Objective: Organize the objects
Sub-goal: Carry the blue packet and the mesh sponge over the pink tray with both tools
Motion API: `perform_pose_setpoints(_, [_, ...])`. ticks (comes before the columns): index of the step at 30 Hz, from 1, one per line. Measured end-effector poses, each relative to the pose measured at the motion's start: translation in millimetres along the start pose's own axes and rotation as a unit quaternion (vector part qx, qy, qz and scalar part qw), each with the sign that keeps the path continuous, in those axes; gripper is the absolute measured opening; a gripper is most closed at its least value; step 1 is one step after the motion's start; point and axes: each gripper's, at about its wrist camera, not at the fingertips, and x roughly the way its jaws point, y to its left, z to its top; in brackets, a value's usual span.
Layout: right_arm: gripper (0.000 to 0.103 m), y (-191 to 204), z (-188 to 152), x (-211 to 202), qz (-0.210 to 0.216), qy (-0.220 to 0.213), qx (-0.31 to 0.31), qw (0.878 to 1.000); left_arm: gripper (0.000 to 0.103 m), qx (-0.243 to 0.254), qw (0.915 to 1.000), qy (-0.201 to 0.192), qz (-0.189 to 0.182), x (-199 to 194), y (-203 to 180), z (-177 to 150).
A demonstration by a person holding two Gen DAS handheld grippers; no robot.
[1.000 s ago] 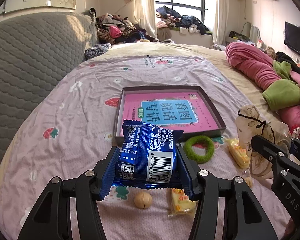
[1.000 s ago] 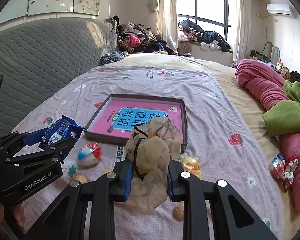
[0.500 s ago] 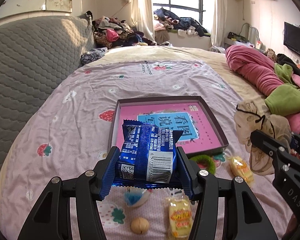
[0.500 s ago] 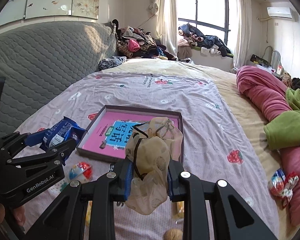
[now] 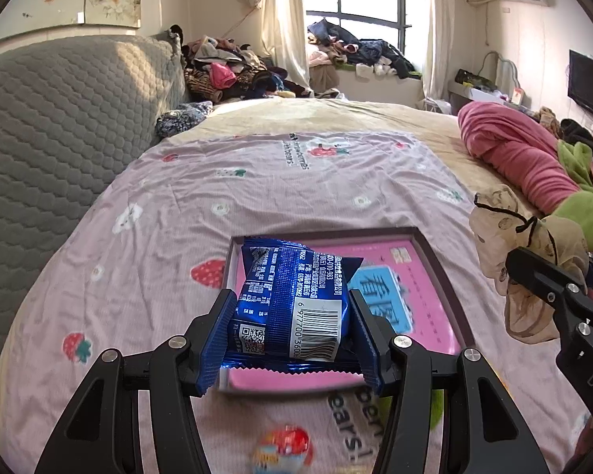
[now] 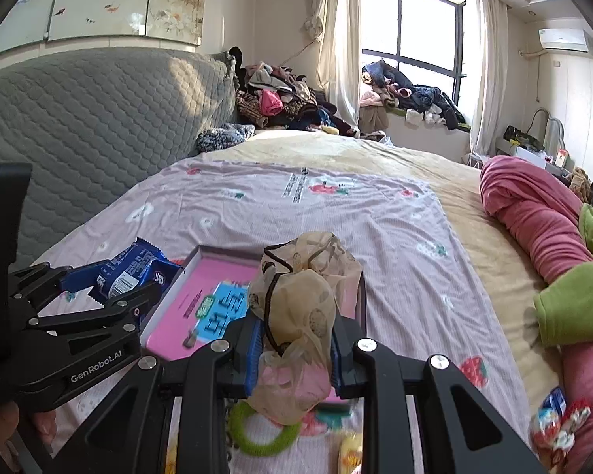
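Observation:
My left gripper (image 5: 292,328) is shut on a blue snack packet (image 5: 296,296) and holds it above the near left part of a dark-rimmed tray (image 5: 440,272) that holds a pink book (image 5: 399,296). My right gripper (image 6: 294,349) is shut on a beige sheer pouch (image 6: 296,304) and holds it over the tray's near edge (image 6: 158,316). The pouch (image 5: 529,260) and right gripper show at the right of the left wrist view. The left gripper with the packet (image 6: 126,272) shows at the left of the right wrist view.
A green ring (image 6: 265,430), a yellow wrapped snack (image 6: 350,450) and a round colourful candy (image 5: 284,446) lie on the strawberry sheet in front of the tray. Red-blue wrapped candies (image 6: 557,422) lie at the right beside a pink and green blanket (image 6: 541,213). A grey headboard (image 5: 51,130) stands on the left.
Both grippers have moved forward toward and over the tray, still holding the packet and the pouch. The loose snacks in front of the tray have slid down and out of view.

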Motion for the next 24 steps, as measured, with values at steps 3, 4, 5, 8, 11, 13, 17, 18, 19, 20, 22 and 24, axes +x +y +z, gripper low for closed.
perform_pose_setpoints(3, [0.027,-5,13,12,-0.003,-0.004,0.0,1.0,0.058,0.0,1.0,0.0,-0.001,12,0,12])
perform_pose_setpoints(4, [0.027,-7,18,16,-0.005,-0.006,0.0,1.0,0.058,-0.001,1.0,0.001,-0.002,18,1,17])
perform_pose_setpoints(5, [0.027,-7,21,19,-0.004,-0.006,-0.001,1.0,0.058,-0.001,1.0,0.002,-0.003,22,2,21])
perform_pose_setpoints(8, [0.027,-11,36,32,-0.008,-0.01,0.003,1.0,0.058,-0.001,1.0,0.001,0.0,36,4,35])
perform_pose_setpoints(11, [0.027,-14,50,46,0.001,-0.014,0.014,1.0,0.058,-0.007,1.0,0.002,-0.003,52,7,47])
perform_pose_setpoints(13, [0.027,-14,56,56,-0.001,-0.016,0.016,1.0,0.058,-0.01,0.9999,0.004,-0.004,66,7,53])
perform_pose_setpoints(17, [0.027,-12,60,82,-0.007,-0.004,0.006,1.0,0.058,-0.018,0.9995,0.016,-0.018,93,8,56])
perform_pose_setpoints(18, [0.027,-11,58,87,-0.007,0.001,0.001,1.0,0.058,-0.018,0.9995,0.021,-0.017,100,9,55])
perform_pose_setpoints(19, [0.027,-10,55,93,-0.006,0.007,-0.003,1.0,0.058,-0.02,0.9993,0.025,-0.018,108,10,55])
perform_pose_setpoints(20, [0.027,-10,54,98,-0.008,0.009,-0.006,1.0,0.058,-0.022,0.9992,0.028,-0.018,113,11,53])
perform_pose_setpoints(22, [0.027,-9,49,108,-0.009,0.02,-0.014,1.0,0.058,-0.025,0.9988,0.037,-0.018,124,13,49])
perform_pose_setpoints(24, [0.027,-8,44,120,-0.01,0.033,-0.017,0.999,0.058,-0.029,0.9985,0.041,-0.019,131,16,44])
